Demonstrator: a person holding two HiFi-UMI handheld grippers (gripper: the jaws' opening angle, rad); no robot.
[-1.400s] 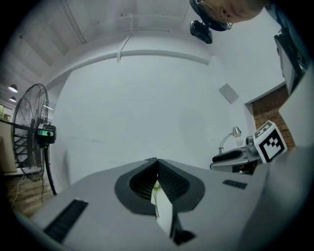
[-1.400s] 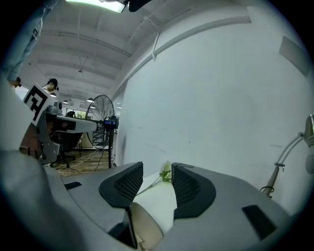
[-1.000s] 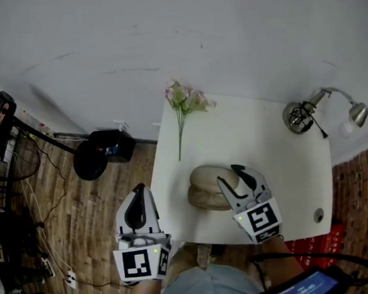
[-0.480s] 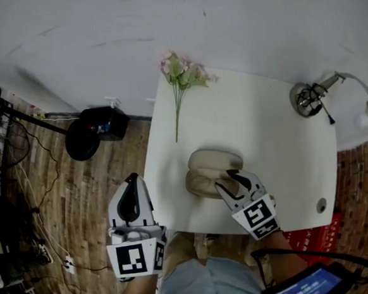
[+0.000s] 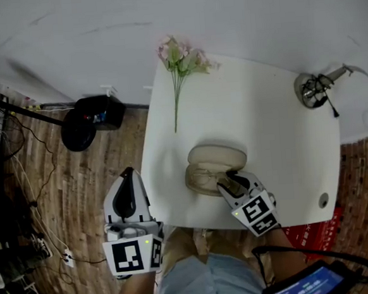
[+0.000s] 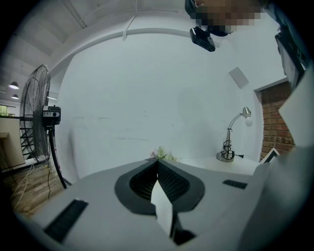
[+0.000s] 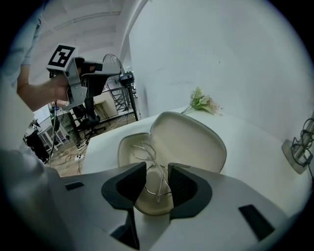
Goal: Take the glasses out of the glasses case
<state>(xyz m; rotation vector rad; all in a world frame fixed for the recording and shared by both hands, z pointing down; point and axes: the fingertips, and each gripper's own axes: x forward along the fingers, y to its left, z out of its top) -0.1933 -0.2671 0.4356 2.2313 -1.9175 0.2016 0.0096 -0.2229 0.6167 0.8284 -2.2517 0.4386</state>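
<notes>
A beige glasses case (image 5: 214, 166) lies open near the front edge of the white table (image 5: 278, 136), its lid (image 7: 189, 135) tipped back. Thin wire-framed glasses (image 7: 143, 151) rest in the lower shell. My right gripper (image 5: 230, 181) points down into the case. Its jaws have just been closing and now stand a little apart, one on each side of the glasses' wire (image 7: 159, 184) without pressing it. My left gripper (image 5: 128, 177) hangs off the table's left edge over the floor, shut and empty; it also shows in the right gripper view (image 7: 73, 73).
A sprig of artificial flowers (image 5: 180, 58) lies at the table's far left corner. A desk lamp (image 5: 316, 88) stands at the far right. A black fan base (image 5: 87, 122) and cables sit on the wooden floor to the left.
My right gripper has come down onto the open case and its jaws have narrowed around the glasses. The left gripper has sunk a little beside the table.
</notes>
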